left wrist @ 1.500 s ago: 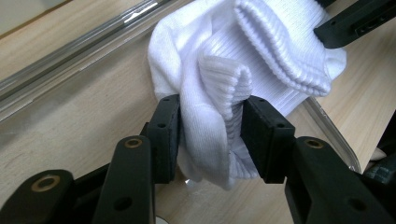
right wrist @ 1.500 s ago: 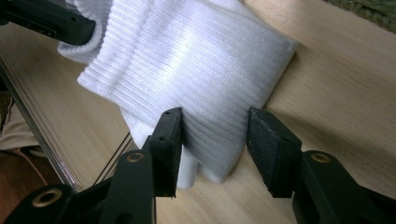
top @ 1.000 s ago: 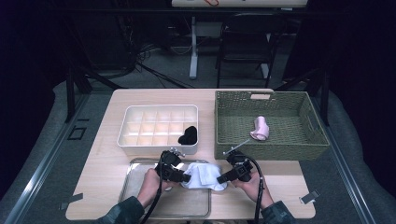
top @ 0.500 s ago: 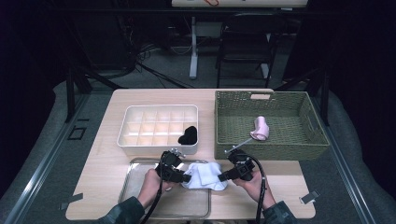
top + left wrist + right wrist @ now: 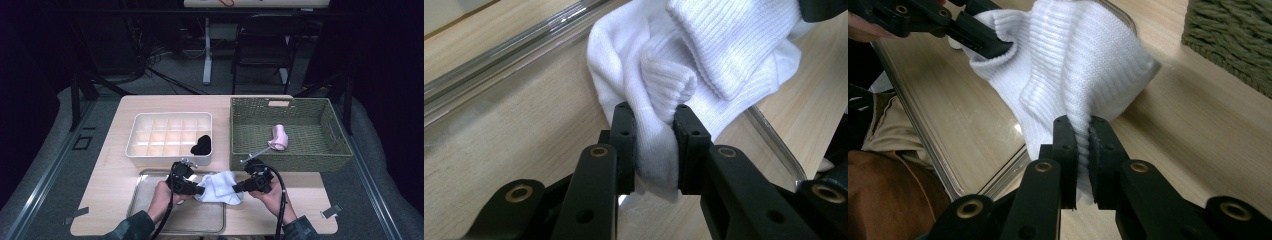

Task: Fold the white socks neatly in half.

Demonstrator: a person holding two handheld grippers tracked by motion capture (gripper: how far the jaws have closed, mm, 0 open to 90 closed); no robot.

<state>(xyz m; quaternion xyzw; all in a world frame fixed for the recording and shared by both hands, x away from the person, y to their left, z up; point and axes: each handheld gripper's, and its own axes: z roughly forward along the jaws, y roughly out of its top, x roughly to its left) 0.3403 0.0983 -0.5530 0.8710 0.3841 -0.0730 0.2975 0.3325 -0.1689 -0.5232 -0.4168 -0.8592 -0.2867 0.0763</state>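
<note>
Gripping a plain white sock, both tongs; no writing readable

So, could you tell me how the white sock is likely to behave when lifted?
Probably floppy: the white sock folds and bunches between the left gripper and right gripper. Likely light, sagging between both grips. Its ribbed knit should resist slipping.

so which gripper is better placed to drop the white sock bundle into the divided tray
Left, probably. Both the left gripper and right gripper clamp the white sock bundle, but the left sits directly below the divided tray; the right is nearer the wicker basket.
</note>
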